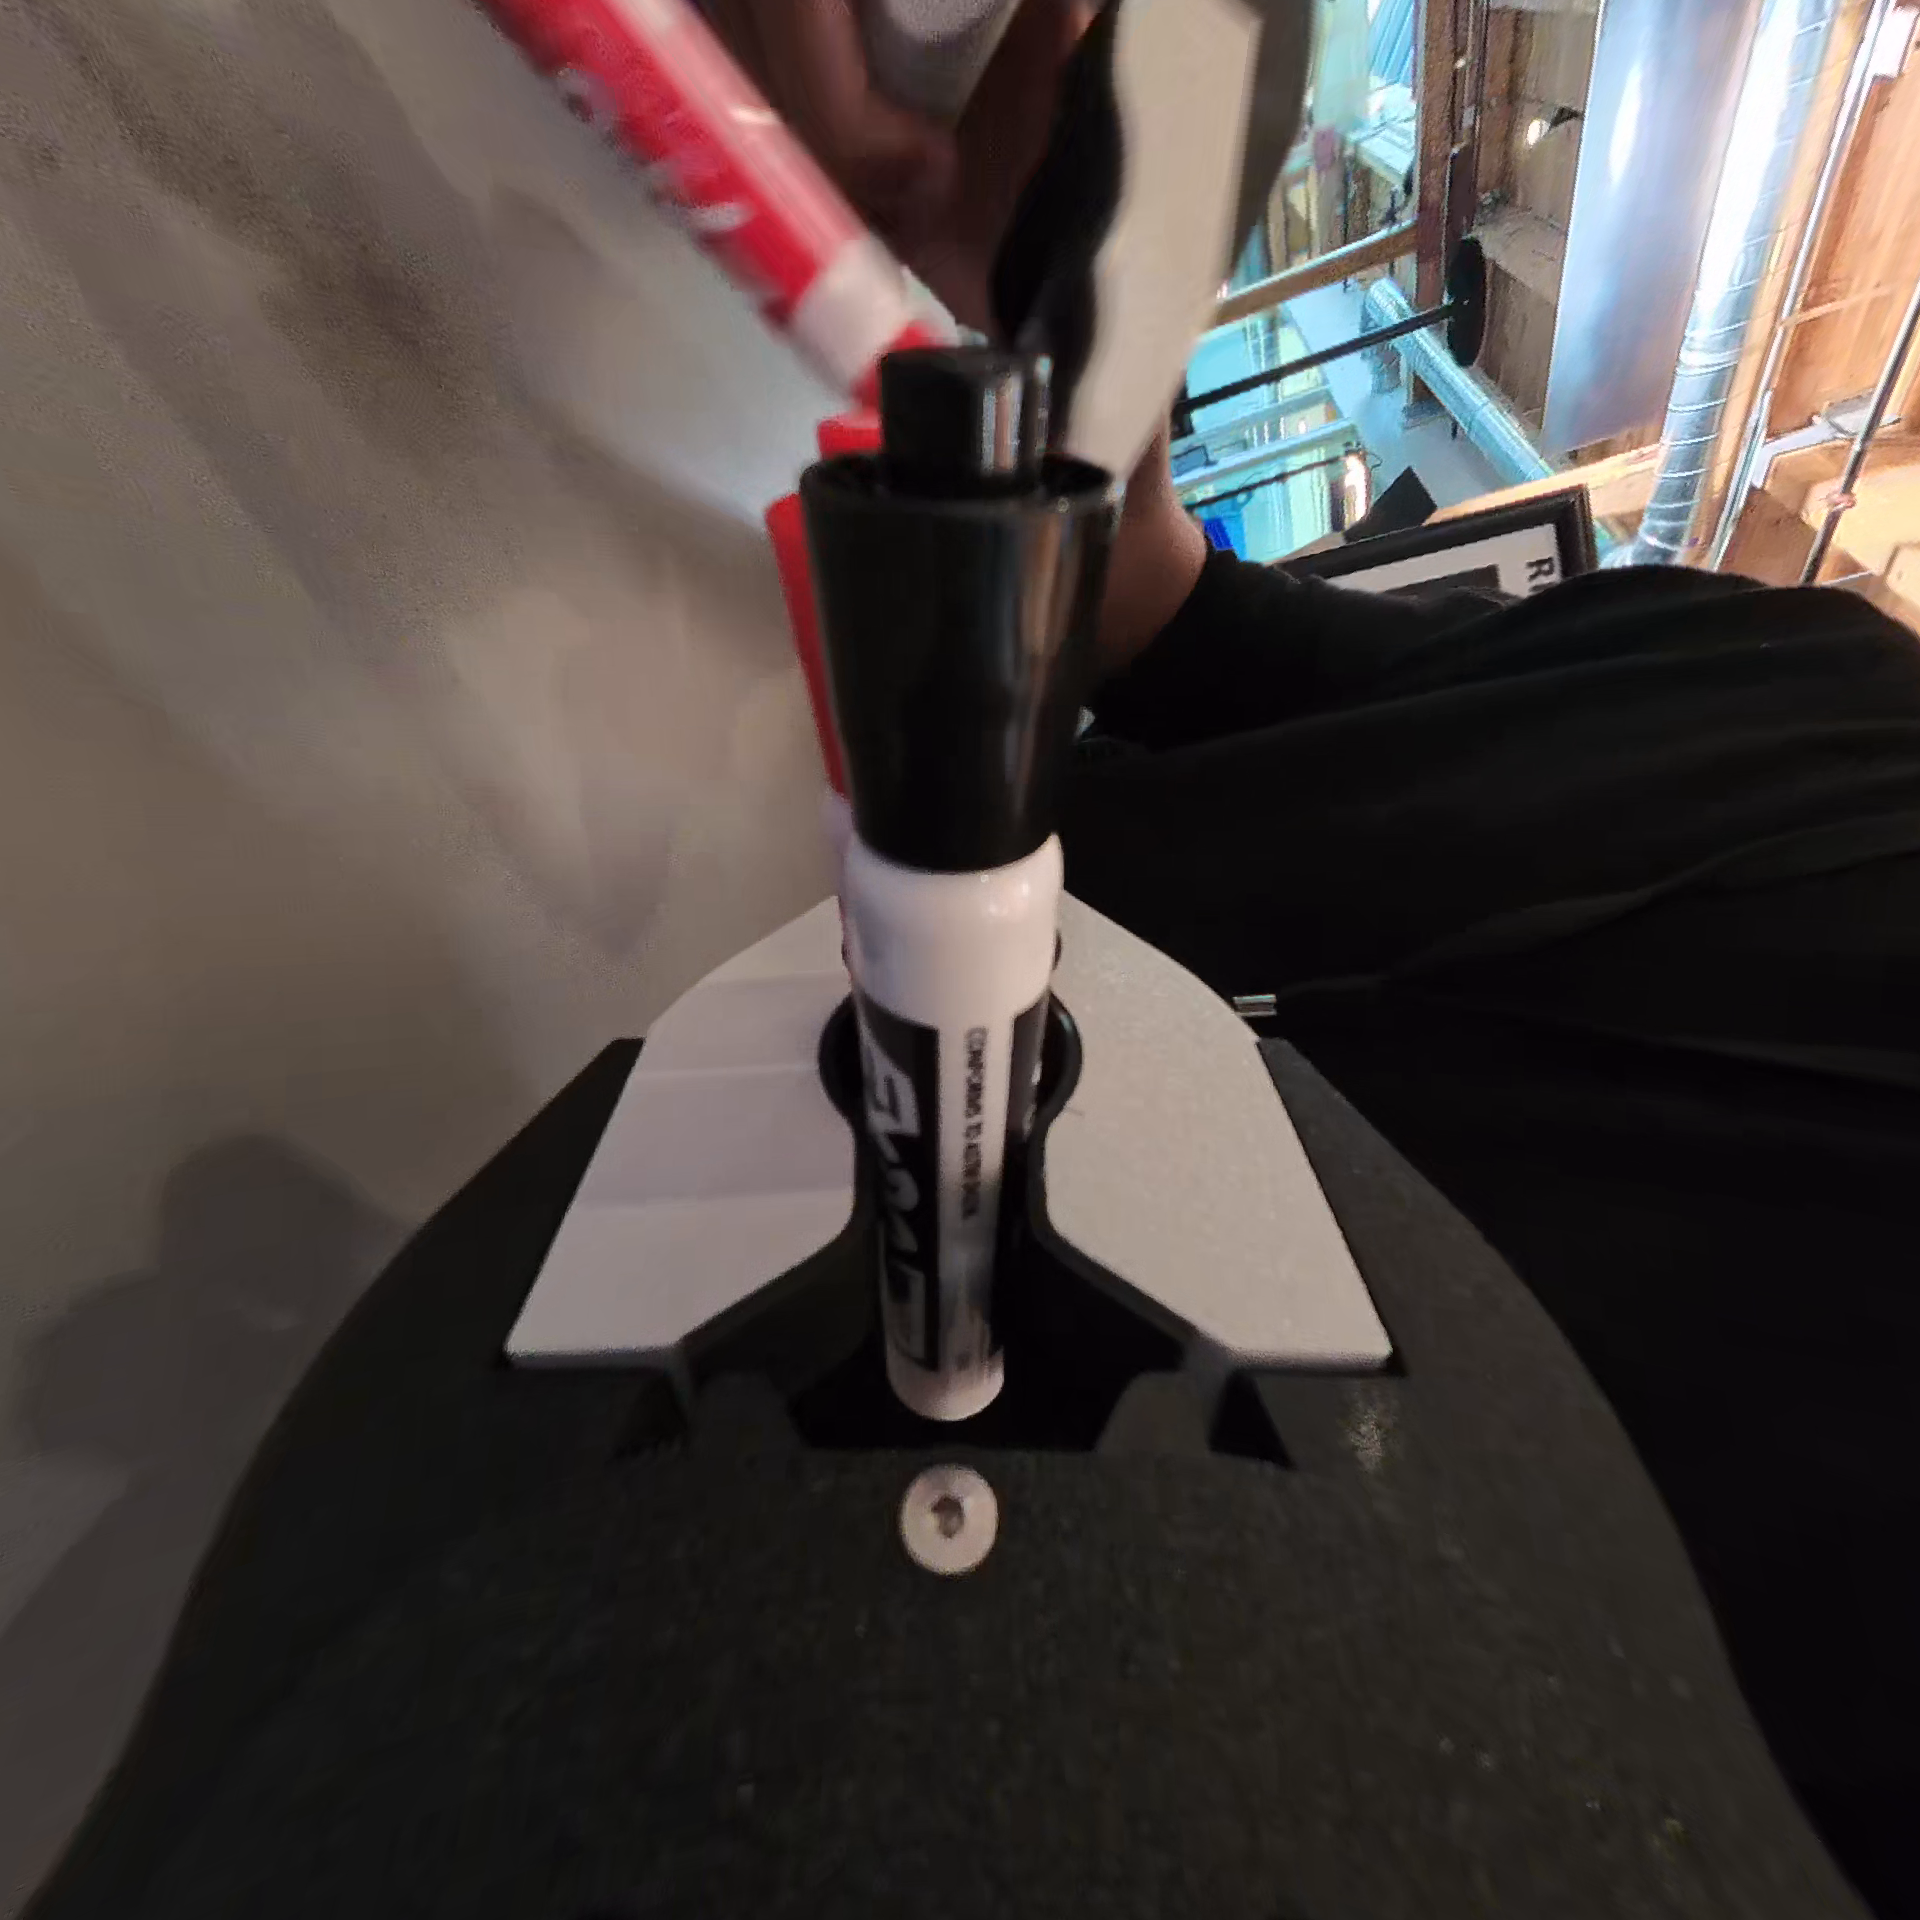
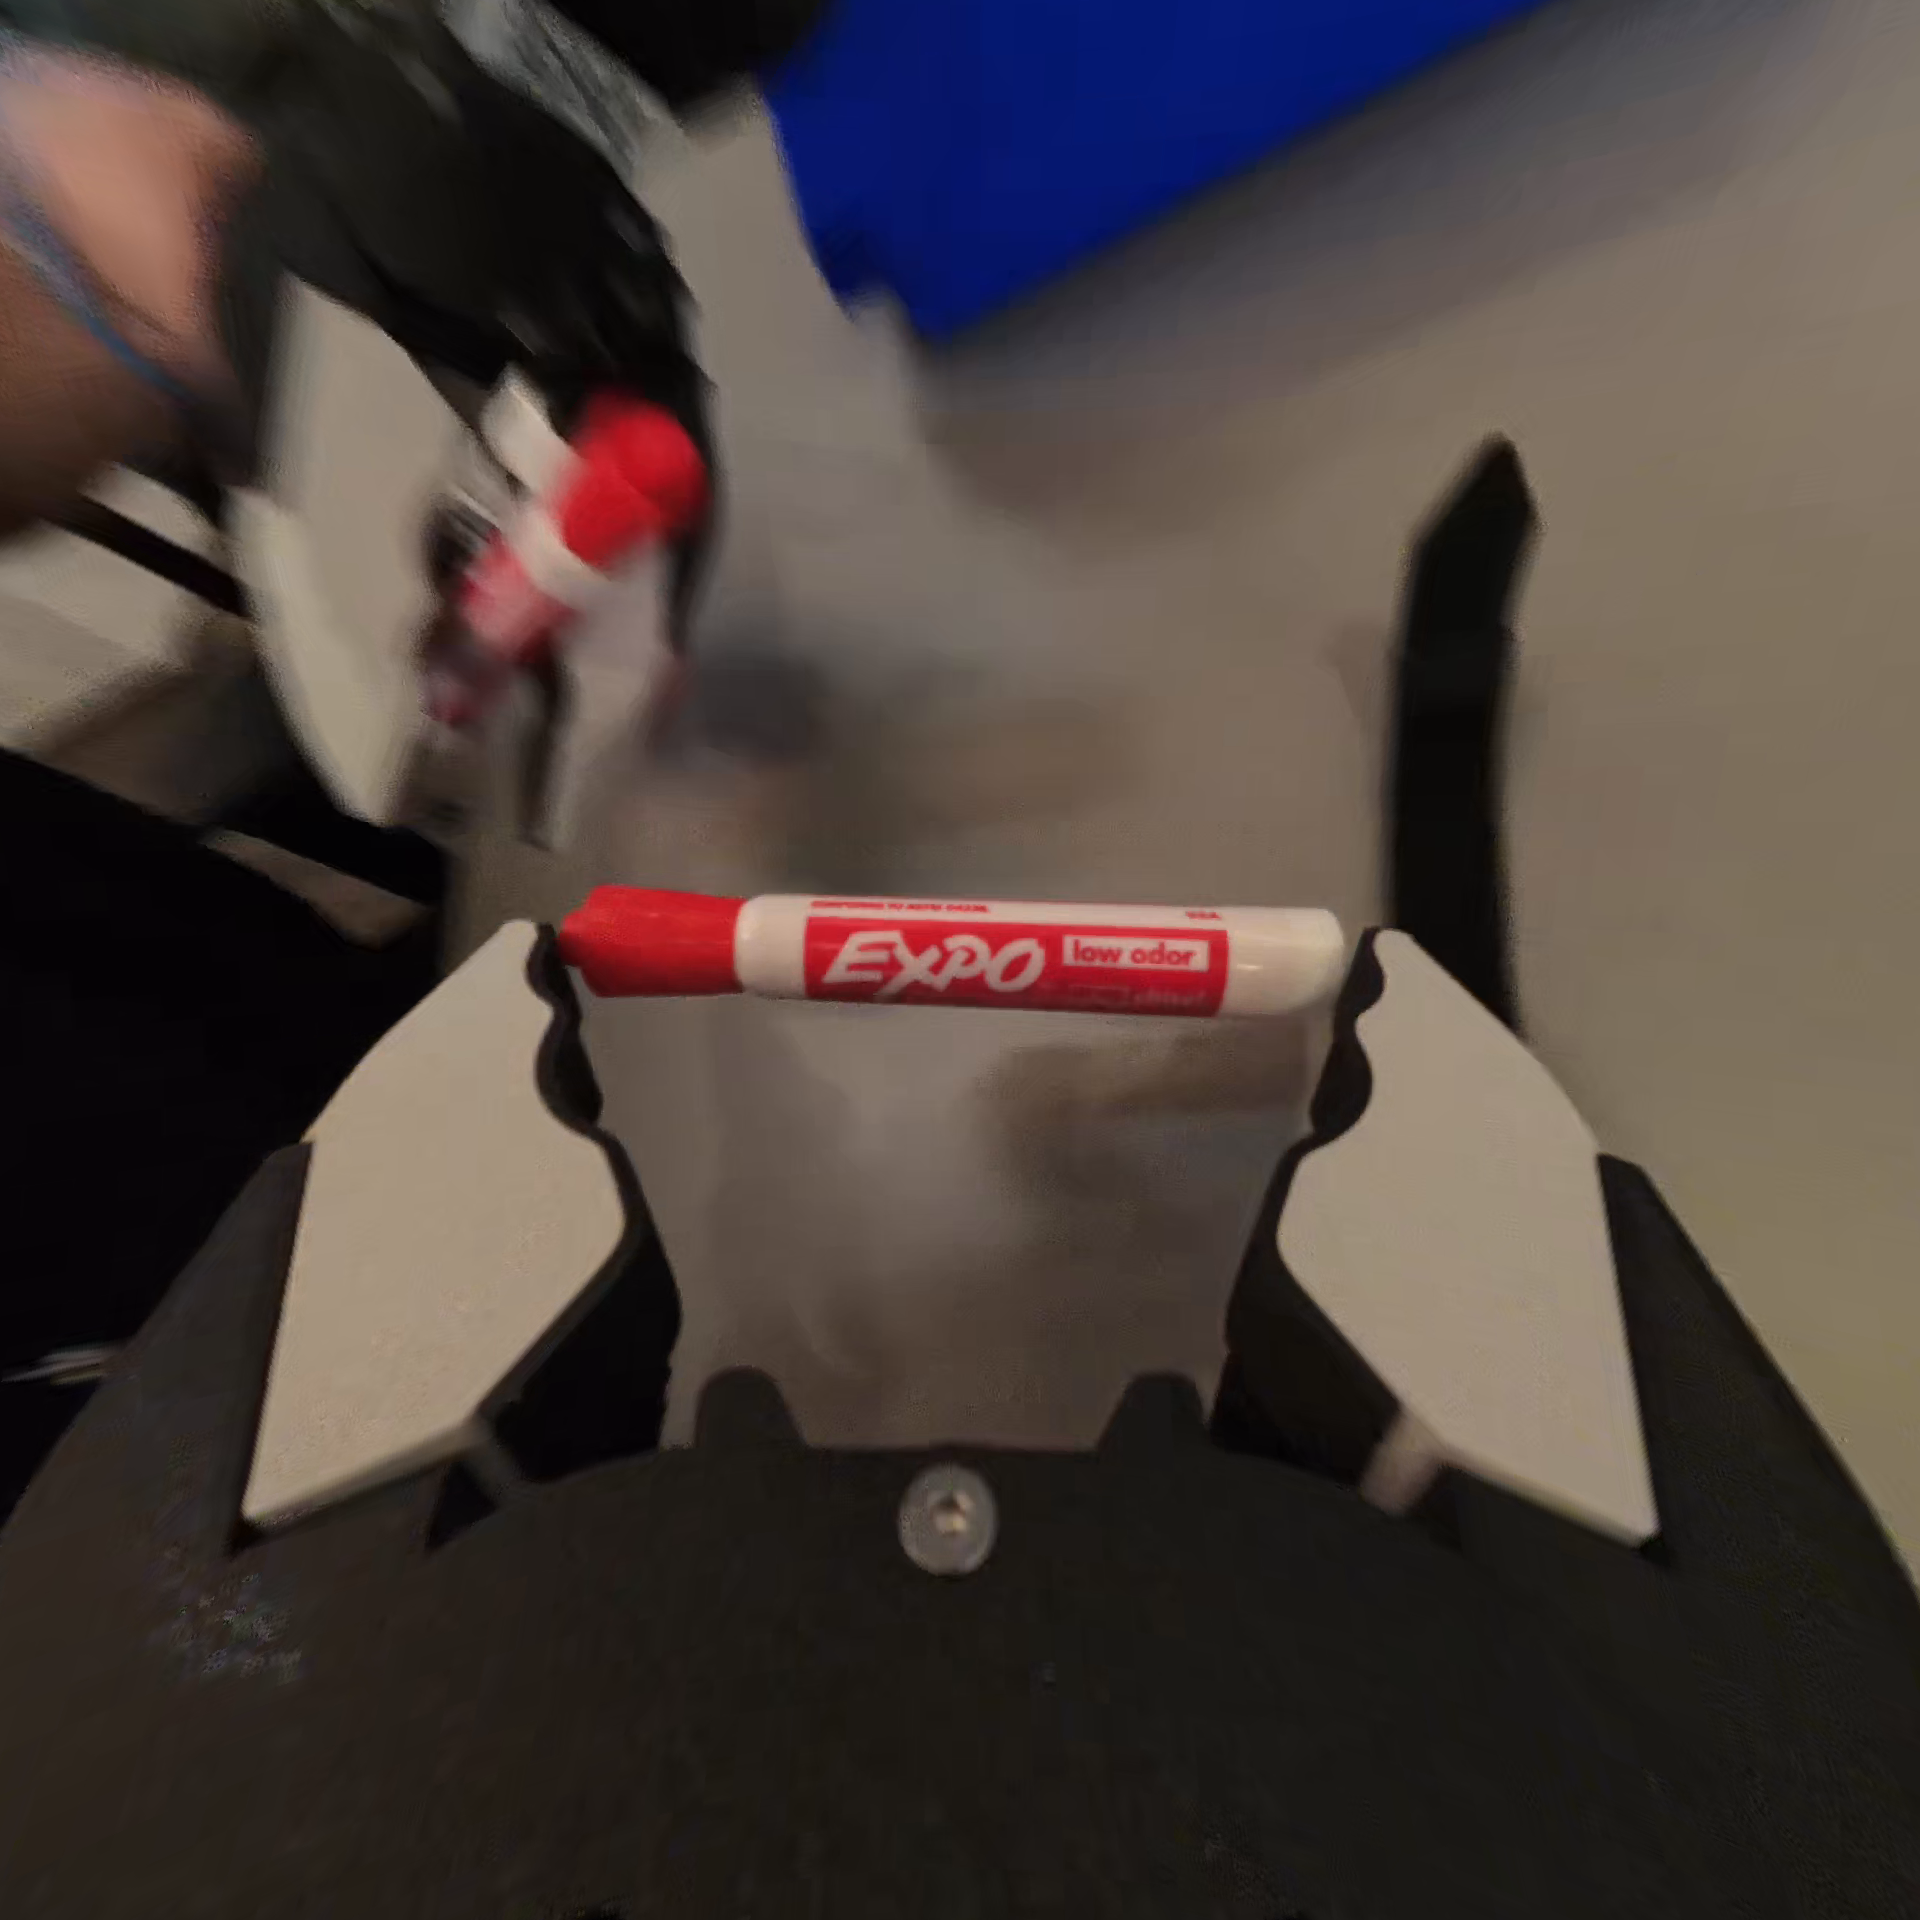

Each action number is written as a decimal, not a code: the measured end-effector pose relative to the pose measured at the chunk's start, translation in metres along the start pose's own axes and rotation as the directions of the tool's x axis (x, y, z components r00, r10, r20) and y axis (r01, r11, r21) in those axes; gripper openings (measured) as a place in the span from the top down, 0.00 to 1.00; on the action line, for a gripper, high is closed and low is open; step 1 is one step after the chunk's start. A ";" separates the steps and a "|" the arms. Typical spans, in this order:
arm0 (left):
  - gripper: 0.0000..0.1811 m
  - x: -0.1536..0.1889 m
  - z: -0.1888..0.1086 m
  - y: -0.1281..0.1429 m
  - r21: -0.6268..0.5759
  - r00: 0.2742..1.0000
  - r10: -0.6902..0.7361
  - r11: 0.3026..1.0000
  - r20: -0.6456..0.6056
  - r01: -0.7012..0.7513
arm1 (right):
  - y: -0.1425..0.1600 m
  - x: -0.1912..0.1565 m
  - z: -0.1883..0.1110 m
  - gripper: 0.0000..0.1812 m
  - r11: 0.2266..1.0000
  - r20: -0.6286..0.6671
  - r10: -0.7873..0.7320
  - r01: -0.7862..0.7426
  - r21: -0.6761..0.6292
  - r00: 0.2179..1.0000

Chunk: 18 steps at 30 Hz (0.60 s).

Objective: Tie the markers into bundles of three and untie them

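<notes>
My left gripper (image 1: 951, 971) is shut on a black-capped marker (image 1: 951, 727) that stands along its fingers. A red marker (image 1: 802, 634) sits close behind the black one in the same grip. My right gripper (image 2: 951, 971) holds another red marker (image 2: 951, 954) end to end between its wide-set fingertips, above the pale table (image 2: 1714, 727). In the left wrist view this red marker (image 1: 707, 177) slants down to the black cap, beside a right finger (image 1: 1153, 239). The left gripper (image 2: 540, 582), blurred, shows at upper left in the right wrist view with a red cap (image 2: 634, 488).
A black strap (image 2: 1455, 686) lies on the table at the right. A blue object (image 2: 1091, 135) sits at the far edge. A person's black sleeve (image 1: 1507, 935) fills the right of the left wrist view and a hand (image 2: 94, 260) shows upper left.
</notes>
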<state>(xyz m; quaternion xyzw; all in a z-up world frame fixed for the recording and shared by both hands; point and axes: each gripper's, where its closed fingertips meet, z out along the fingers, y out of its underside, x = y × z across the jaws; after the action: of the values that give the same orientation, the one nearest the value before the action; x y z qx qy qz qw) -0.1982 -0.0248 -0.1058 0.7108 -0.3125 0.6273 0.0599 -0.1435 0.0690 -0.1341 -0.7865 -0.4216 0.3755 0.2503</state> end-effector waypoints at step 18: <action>0.86 -0.005 0.020 0.012 -0.077 1.000 0.008 0.997 0.004 -0.008 | 0.072 -0.015 -0.033 0.70 0.398 0.321 -0.791 0.836 -0.377 0.521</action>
<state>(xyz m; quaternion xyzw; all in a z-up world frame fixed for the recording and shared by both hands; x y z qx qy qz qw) -0.1872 -0.0418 -0.1185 0.7081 -0.3394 0.6135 0.0842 -0.0885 0.0158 -0.1605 -0.4974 -0.8412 0.1204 0.1748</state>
